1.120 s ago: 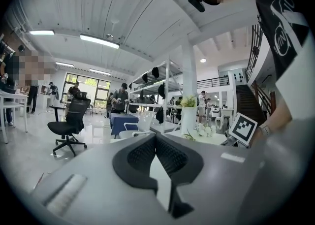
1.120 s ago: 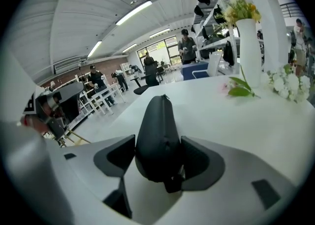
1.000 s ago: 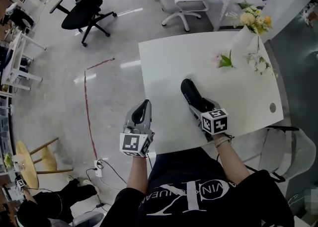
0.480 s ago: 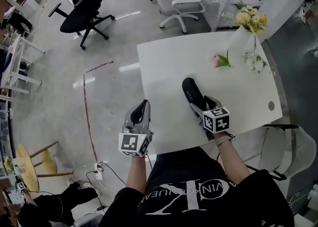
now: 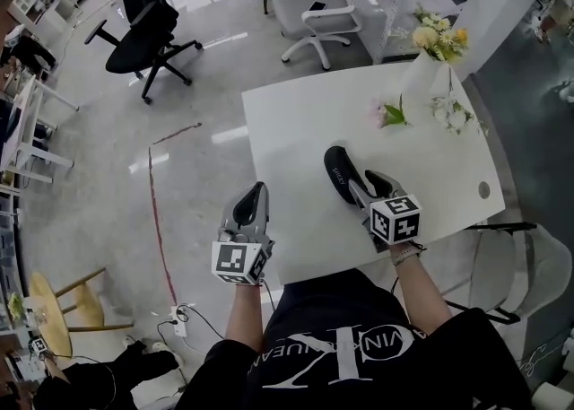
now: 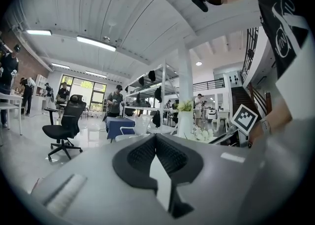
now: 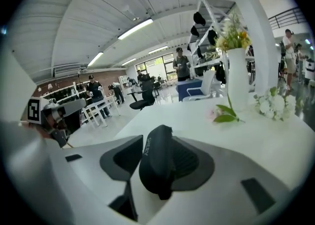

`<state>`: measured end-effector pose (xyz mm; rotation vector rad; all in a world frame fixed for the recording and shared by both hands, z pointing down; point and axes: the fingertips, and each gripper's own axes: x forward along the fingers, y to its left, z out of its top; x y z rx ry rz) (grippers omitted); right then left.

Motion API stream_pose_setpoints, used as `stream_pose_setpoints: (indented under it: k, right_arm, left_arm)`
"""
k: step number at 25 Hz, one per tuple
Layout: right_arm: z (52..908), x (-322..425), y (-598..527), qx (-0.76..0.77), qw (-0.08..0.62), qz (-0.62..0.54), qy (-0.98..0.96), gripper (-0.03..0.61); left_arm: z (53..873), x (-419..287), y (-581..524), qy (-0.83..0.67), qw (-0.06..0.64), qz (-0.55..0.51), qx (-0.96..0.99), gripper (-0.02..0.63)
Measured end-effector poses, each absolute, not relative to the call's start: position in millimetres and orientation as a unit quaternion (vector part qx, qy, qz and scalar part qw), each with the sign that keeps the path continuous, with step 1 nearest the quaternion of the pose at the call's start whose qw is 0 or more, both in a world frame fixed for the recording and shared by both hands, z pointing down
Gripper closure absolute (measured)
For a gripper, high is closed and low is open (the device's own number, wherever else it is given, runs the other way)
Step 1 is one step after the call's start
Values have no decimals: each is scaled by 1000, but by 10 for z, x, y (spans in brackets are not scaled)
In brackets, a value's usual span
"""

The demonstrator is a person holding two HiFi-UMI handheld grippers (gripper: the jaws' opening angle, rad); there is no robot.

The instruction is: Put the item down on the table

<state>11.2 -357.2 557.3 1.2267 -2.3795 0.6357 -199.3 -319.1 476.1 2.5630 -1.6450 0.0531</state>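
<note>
Currently: R claw (image 5: 360, 189) is over the near half of the white surface (image 5: 296, 112), roughly mid-width, pointing toward the far edge. Black oblong item (image 7: 157, 165) stands on edge between its jaws, leaning on the R-side pad, w/ the L-side pad just beside it. Jaws are closing round it, but a firm two-sided pinch is not evident yet. In the head view the item's far end appears to sit on the surface; whether its full weight rests there cannot be confirmed. L claw (image 6: 156, 138) has its jaws together and nothing between them. It is held off the surface beyond the left edge, over the floor, and has no part in this step. Other objs: a pink flower sprig (image 5: 390, 114) twd the far edge and a vase w/ flowers (image 5: 430, 58) at the far right corner, both well apart from the item. Assessment: this is the placement stage, w/ the item at or nearly at surface level in a bare area. Next move req's confirming the item lies stable, then spreading the R jaws fully and drawing back twd the near edge w/o dragging or tipping it. Risk, est.: item is on its narrow edge and may roll flat on release.
</note>
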Motion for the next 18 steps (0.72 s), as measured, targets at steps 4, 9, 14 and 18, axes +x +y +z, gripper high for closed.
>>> stream_pose_setpoints:
  k: [4, 9, 14, 18]
  right_arm:
    - [5355, 160, -3607, 448, 194, 186, -853, 505]
    - [5096, 230, -3667, 456, 160, 168, -859, 547]
    - [4789, 345, -3737, 472, 122, 139, -862, 560]
    - [4533, 407, -3783, 468, 94, 117, -871, 565]
  left_arm:
    - [4668, -2016, -3250, -540, 43, 8, 841, 603]
    - [4574, -2007, -3333, -541, 31, 5, 841, 603]
    - [4483, -1980, -3392, -541, 25, -2, 840, 603]
    - [4377, -1947, -3447, -543, 18, -9, 839, 603]
